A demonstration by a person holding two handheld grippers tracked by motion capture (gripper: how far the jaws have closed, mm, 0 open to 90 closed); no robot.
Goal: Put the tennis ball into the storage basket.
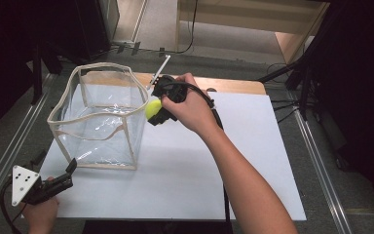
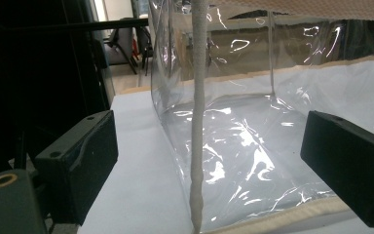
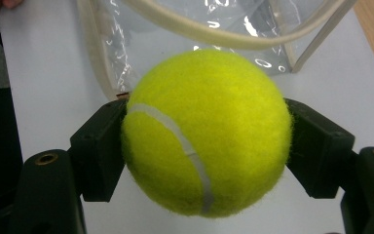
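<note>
Two grippers are in my hands. My left gripper (image 1: 70,173) sits low at the near left corner of the white table (image 1: 253,161), its jaws spread wide with nothing between the pads; in the left gripper view they stand on either side of the near corner seam of the clear bag (image 2: 233,161), apart from it. That clear bag (image 1: 100,117) stands upright with its cream-trimmed mouth open, on the left part of the table. Just beside its right wall, up near the rim, my right gripper (image 1: 155,108) clamps the tennis ball (image 1: 153,108). In the right gripper view the tennis ball (image 3: 207,131) is squeezed between both black pads, above the table.
</note>
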